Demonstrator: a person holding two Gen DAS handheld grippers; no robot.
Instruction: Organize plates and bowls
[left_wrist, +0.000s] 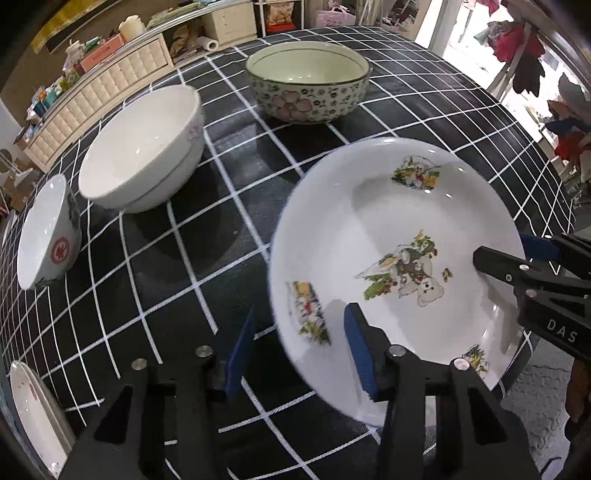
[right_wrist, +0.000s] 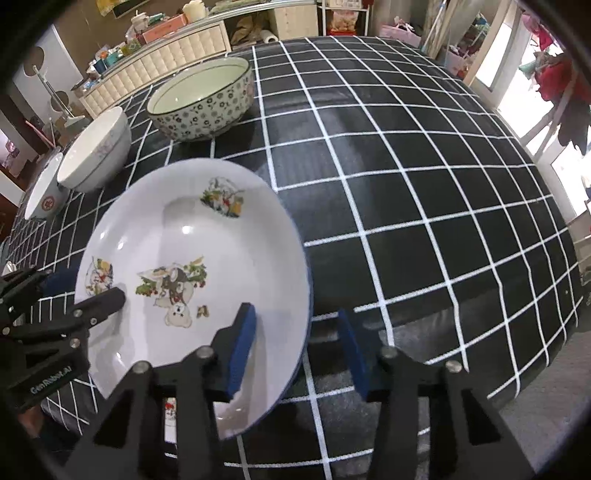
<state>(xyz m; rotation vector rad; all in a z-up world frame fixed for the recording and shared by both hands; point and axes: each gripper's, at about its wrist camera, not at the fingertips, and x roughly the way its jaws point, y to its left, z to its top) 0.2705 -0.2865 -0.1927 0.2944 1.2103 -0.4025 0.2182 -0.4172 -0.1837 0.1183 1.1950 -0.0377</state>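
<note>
While it lies on the black-and-white checked tablecloth (right_wrist: 406, 192) near the table's lower edge, the white plate with bear pictures (left_wrist: 391, 236) has both tools straddling its rim. In the left wrist view the plate fills the lower right. The left gripper (left_wrist: 295, 354) has one blue pad (left_wrist: 358, 354) over the inside of the plate and the other outside the rim, with a clear gap on both sides — neither pad presses, so it is released. In the right wrist view the plate sits at the lower left, and the right gripper (right_wrist: 295, 350) stands the same way: one pad inside, one beyond the edge, nothing clamped.

Farther up the cloth in the left wrist view stand a plain white bowl (left_wrist: 144, 151), a flowered bowl (left_wrist: 306, 81) and, at the left edge, a small bowl with a red mark (left_wrist: 48, 236). Another plate (left_wrist: 33, 406) shows at the lower left corner — only part of it is visible.
</note>
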